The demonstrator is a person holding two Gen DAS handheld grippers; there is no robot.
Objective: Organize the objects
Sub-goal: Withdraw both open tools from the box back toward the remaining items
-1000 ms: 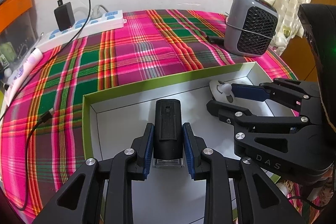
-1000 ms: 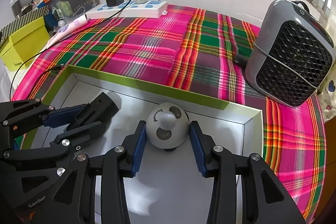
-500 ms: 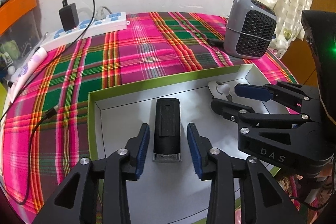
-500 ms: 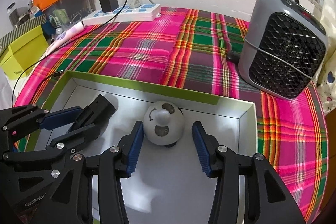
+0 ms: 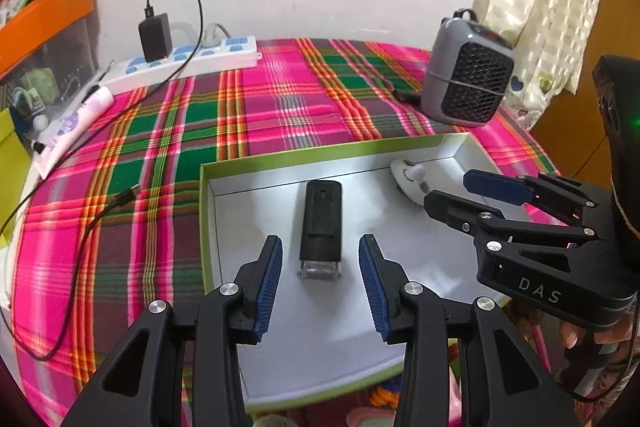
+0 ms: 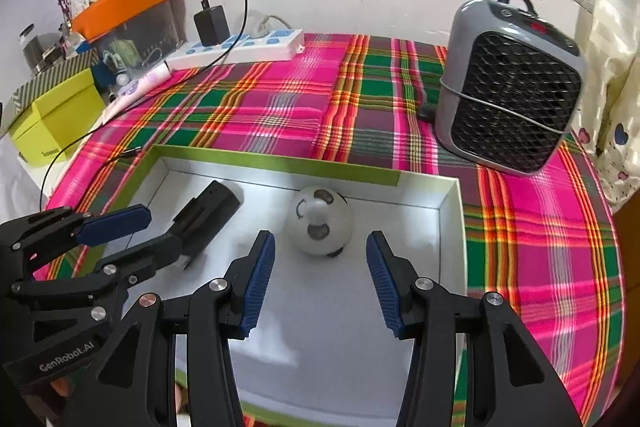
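At the left of the plaid-covered surface (image 5: pixel 280 115), a white power strip (image 5: pixel 188 61) with a black charger (image 5: pixel 155 37) is noted, well apart from the work. The green-rimmed tray (image 5: pixel 206 227) is found to hold both task items: a black rectangular device with a clear end (image 5: pixel 321 227) toward its left, and a white panda-faced ball (image 6: pixel 320 227) toward its right. The left tongs (image 5: pixel 320 285) are seen open, pads clear of the device, pitched downward over it. The right tongs (image 6: pixel 320 279) are likewise open, tilted down, the ball lying just beyond the tips, untouched. The placing step is judged complete; a clean withdrawal from the tray is called for next. A grey fan heater (image 6: pixel 512 83) stands at the far right.
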